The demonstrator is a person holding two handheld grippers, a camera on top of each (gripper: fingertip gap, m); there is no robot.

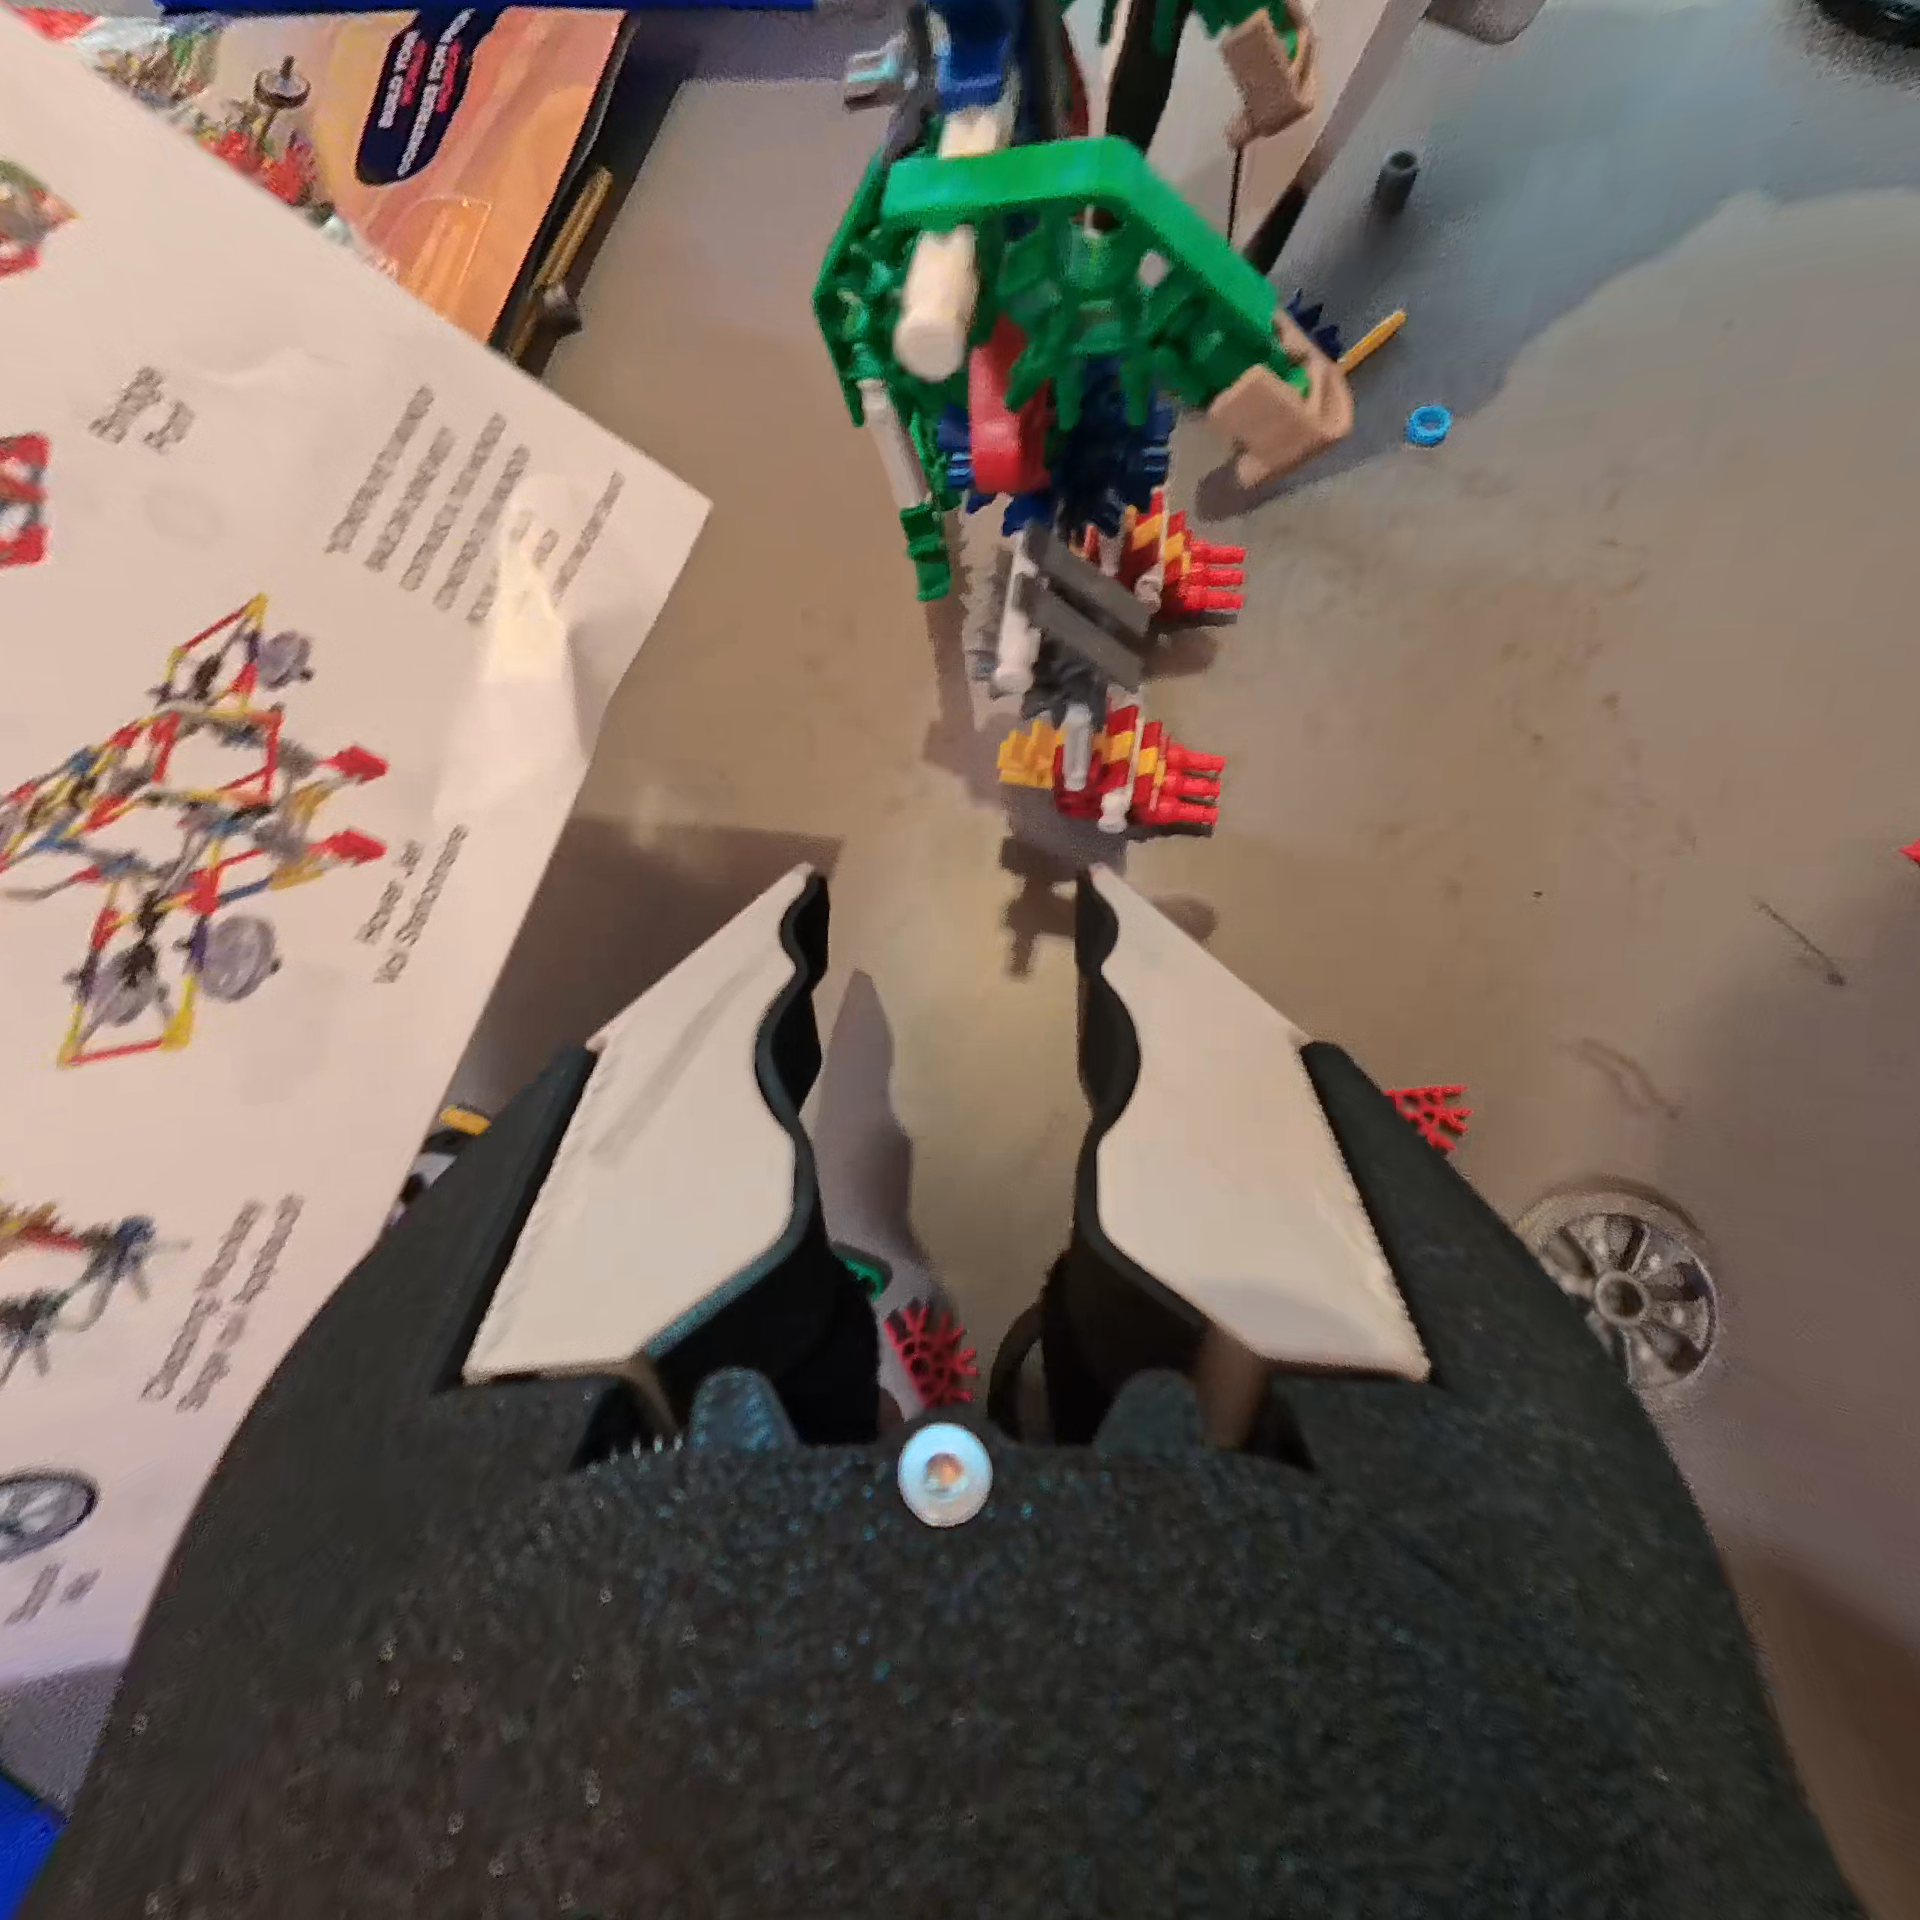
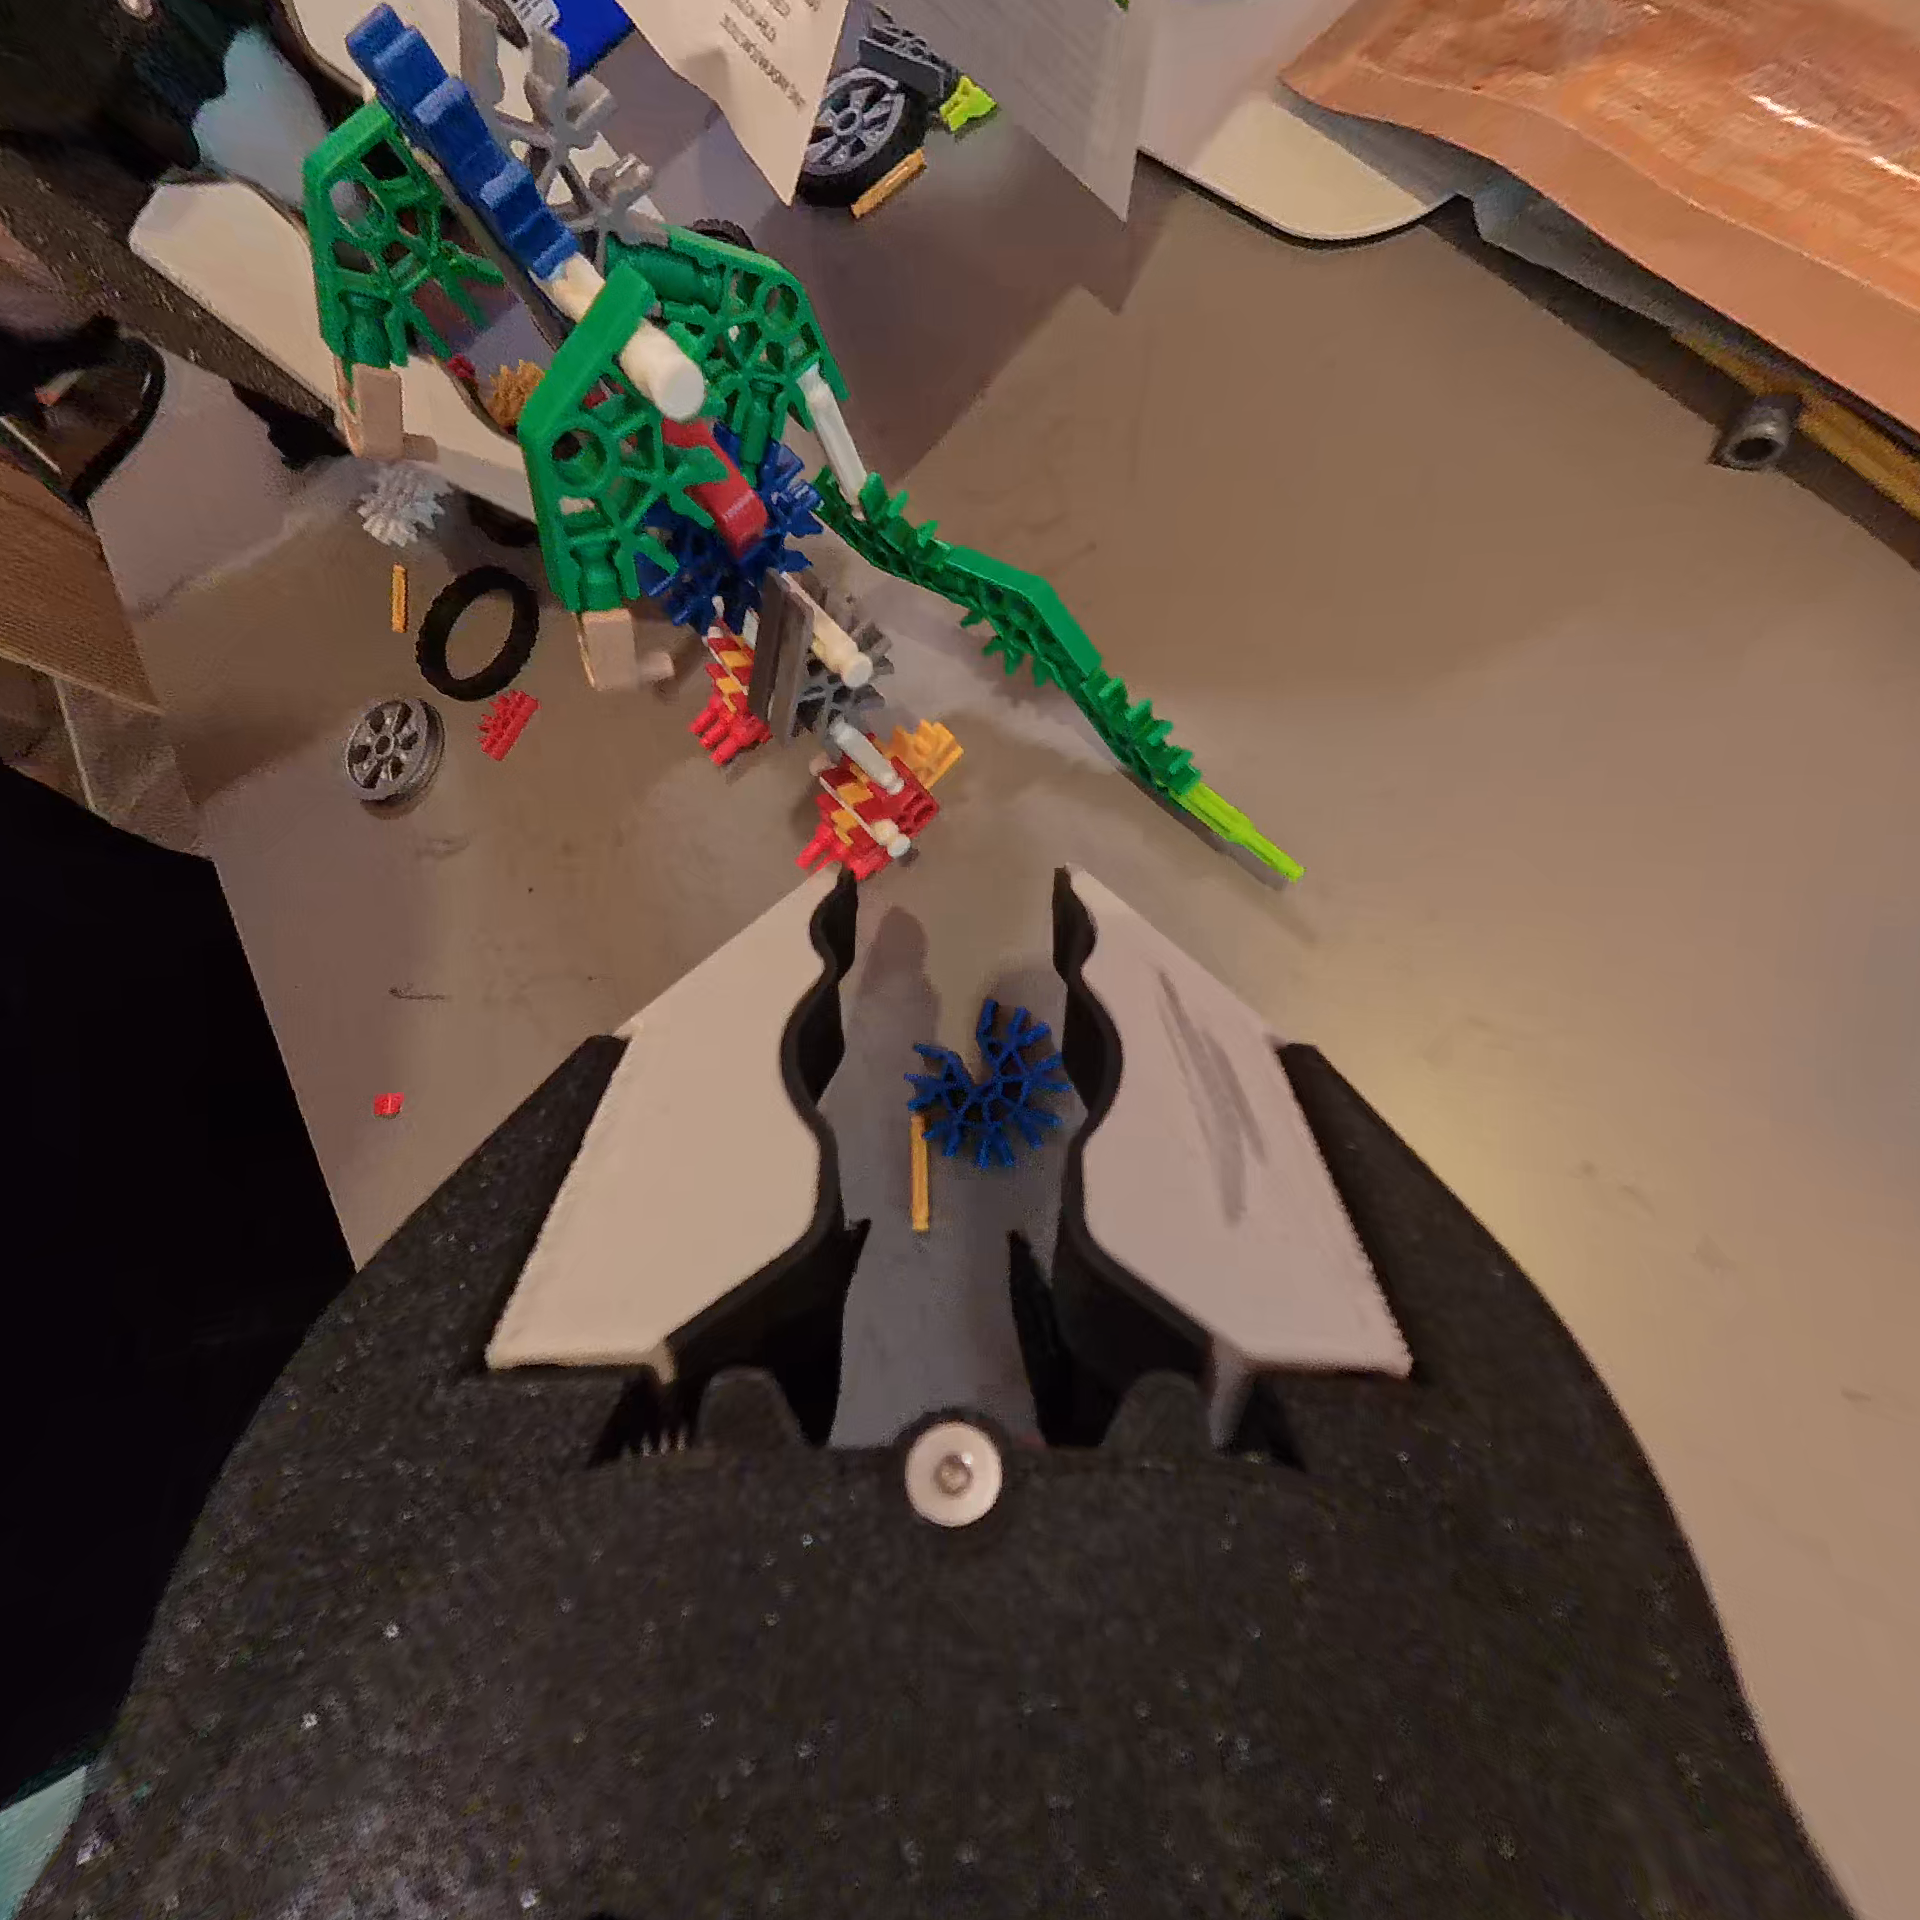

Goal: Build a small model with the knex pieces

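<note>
Toy model [image 1: 1049, 436] stands straight ahead of the empty, parted left gripper [image 1: 951, 914]; the right gripper [image 2: 951, 904], likewise parted and empty, hovers above a blue connector [image 2: 987, 1086].

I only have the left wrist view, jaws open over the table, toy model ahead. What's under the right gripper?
Observer: A loose blue snowflake connector lies on the table between the open jaws of the right gripper.
Operator: Anything beside it?
Observer: A short orange rod, just left of the connector.
Operator: Does the model have a tail?
Observer: Yes, a long green tail slopes to the table, ending in a lime tip.
</note>
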